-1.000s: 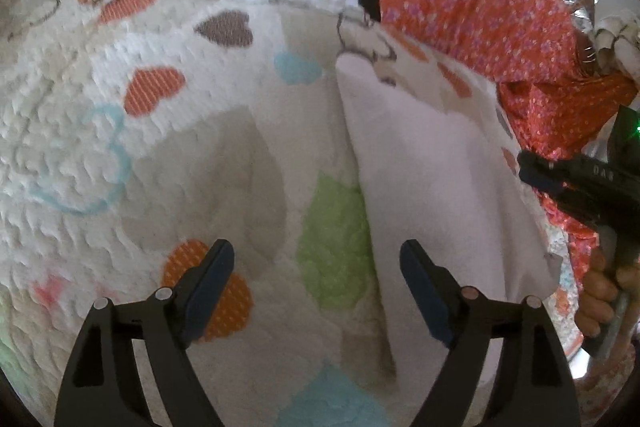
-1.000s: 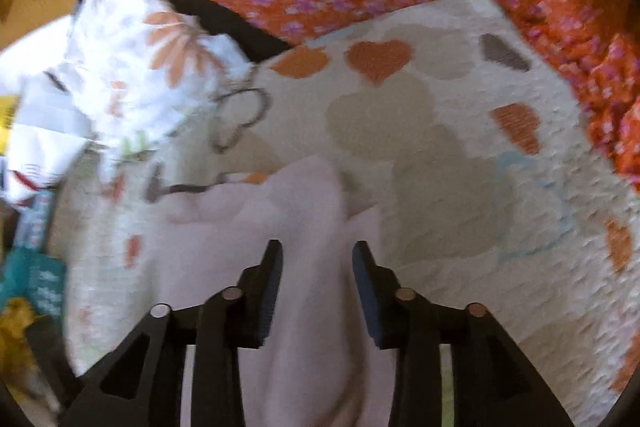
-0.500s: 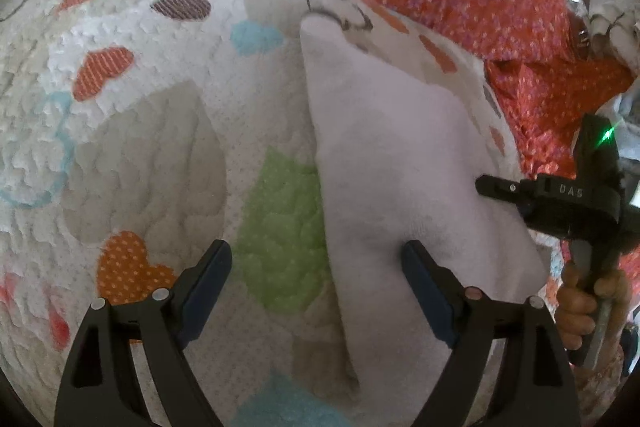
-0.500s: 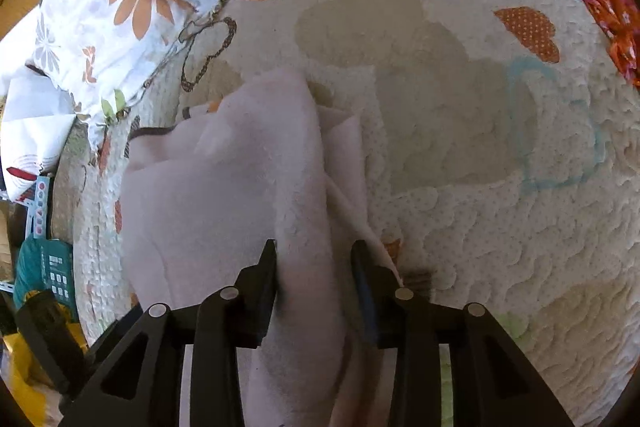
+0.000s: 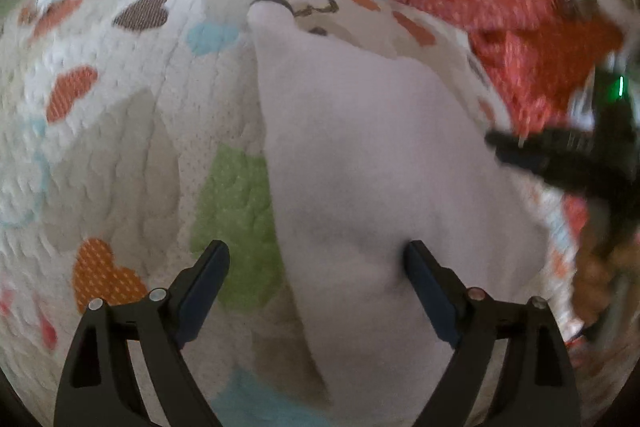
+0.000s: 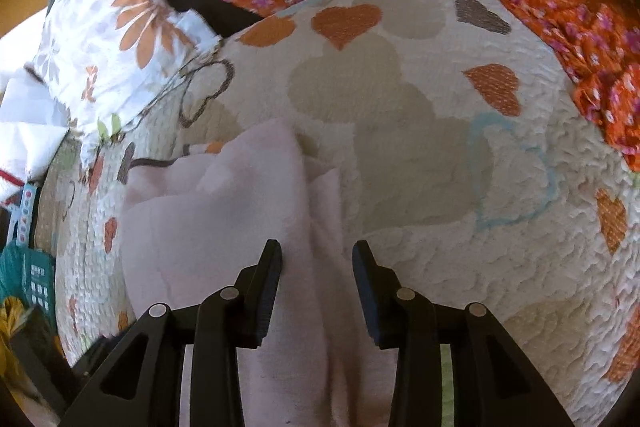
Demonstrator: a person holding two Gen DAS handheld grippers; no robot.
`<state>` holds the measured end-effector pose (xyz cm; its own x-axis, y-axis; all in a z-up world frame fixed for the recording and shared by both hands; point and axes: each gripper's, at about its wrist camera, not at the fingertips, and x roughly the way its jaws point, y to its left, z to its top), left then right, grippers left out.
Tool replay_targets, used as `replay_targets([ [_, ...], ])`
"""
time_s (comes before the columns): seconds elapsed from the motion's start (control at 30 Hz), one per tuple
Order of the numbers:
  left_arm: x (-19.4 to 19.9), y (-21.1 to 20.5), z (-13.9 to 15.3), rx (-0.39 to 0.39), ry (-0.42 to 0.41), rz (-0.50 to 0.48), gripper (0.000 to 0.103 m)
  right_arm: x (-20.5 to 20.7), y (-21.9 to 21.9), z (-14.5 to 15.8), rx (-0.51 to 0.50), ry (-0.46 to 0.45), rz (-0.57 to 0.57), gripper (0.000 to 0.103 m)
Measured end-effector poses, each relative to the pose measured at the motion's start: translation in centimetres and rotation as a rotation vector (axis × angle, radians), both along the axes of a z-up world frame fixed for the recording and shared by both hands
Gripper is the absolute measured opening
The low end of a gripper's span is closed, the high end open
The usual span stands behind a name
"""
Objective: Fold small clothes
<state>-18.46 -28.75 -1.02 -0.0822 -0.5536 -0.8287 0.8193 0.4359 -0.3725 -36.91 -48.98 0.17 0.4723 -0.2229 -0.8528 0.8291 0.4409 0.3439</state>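
Left gripper gapes released over the pale pink fleece cloth; right gripper straddles its fold, unclenched, on the heart-patterned quilted bedspread.

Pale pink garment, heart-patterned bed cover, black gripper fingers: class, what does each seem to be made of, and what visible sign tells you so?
Pale pink garment: probably fleece or soft knit; matte, fuzzy, with rounded folds.
Heart-patterned bed cover: quilted fabric, likely cotton; puckered stitching and woven-looking dotted hearts.
Black gripper fingers: seemingly hard moulded plastic; smooth with a dull sheen, with metal-looking pins; the pads look rubbery, though that is uncertain.
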Motion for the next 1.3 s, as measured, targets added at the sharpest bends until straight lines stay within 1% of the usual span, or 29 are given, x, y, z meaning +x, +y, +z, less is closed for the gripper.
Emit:
replay_targets([
  [0.03,0.5,0.0,0.9,-0.031,0.008,0.018,0.088,-0.4,-0.1,0.0,-0.001,-0.002,-0.011,0.04],
  [0.07,0.8,0.0,1.7,-0.056,-0.017,0.03,0.088,-0.8,-0.2,0.1,0.0,-0.005,-0.024,0.04],
  [0.1,0.9,-0.1,2.2,-0.07,-0.046,0.038,0.088,-1.2,-0.3,0.2,0.002,-0.012,-0.04,0.04],
  [0.17,1.5,-0.6,3.3,-0.093,-0.148,0.066,0.088,-1.6,-0.4,0.3,0.009,-0.022,-0.057,0.041],
  [0.23,2.9,-1.5,2.9,-0.097,-0.183,0.095,0.088,-1.7,-0.4,0.3,0.026,-0.039,-0.072,0.041],
  [0.27,3.9,-1.9,2.6,-0.093,-0.184,0.104,0.088,-1.7,-0.3,0.3,0.033,-0.047,-0.075,0.041],
  [0.33,5.1,-4.1,1.2,-0.046,-0.193,0.125,0.088,-1.2,-0.2,0.2,0.042,-0.05,-0.068,0.041],
  [0.4,5.9,-5.5,-0.3,0.006,-0.232,0.143,0.088,-0.5,0.1,0.0,0.044,-0.045,-0.054,0.041],
  [0.43,6.1,-5.9,-0.9,0.034,-0.253,0.147,0.09,-0.3,0.2,0.0,0.046,-0.043,-0.048,0.041],
  [0.47,6.5,-6.1,-1.3,0.048,-0.261,0.164,0.09,-0.1,0.3,-0.1,0.047,-0.041,-0.042,0.041],
  [0.53,7.2,-5.8,-1.2,0.049,-0.238,0.209,0.09,0.1,0.5,-0.1,0.04,-0.035,-0.032,0.041],
  [0.6,7.5,-5.4,-0.7,0.04,-0.232,0.224,0.09,-0.1,0.4,-0.1,0.025,-0.024,-0.025,0.041],
  [0.67,7.4,-4.8,0.0,0.018,-0.226,0.218,0.09,-0.5,0.3,0.0,0.022,-0.035,-0.016,0.041],
  [0.77,7.0,-3.8,0.8,-0.016,-0.177,0.199,0.09,-1.0,0.8,0.5,0.009,-0.054,0.03,0.041],
  [0.83,6.6,-3.0,1.4,-0.04,-0.154,0.187,0.09,-1.3,1.6,0.6,0.002,-0.052,0.065,0.041],
  [1.03,4.7,-1.2,2.5,-0.059,-0.141,0.154,0.09,-1.8,5.5,-0.4,0.03,-0.06,0.143,0.041],
  [1.1,4.0,-0.7,2.7,-0.062,-0.136,0.135,0.09,-1.7,6.4,-1.3,0.028,-0.019,0.154,0.034],
  [1.13,3.4,-0.2,2.8,-0.067,-0.13,0.121,0.09,-1.8,6.5,-1.7,0.028,0.0,0.152,0.027],
  [1.17,3.1,0.0,2.8,-0.07,-0.127,0.114,0.09,-2.1,6.5,-2.1,0.044,0.003,0.145,0.025],
  [1.2,2.5,0.4,3.0,-0.077,-0.121,0.101,0.09,-2.6,6.5,-2.7,0.084,-0.012,0.135,0.024],
  [1.3,1.2,1.2,3.5,-0.093,-0.122,0.064,0.09,-4.3,6.7,-3.6,0.16,-0.048,0.11,0.023],
])
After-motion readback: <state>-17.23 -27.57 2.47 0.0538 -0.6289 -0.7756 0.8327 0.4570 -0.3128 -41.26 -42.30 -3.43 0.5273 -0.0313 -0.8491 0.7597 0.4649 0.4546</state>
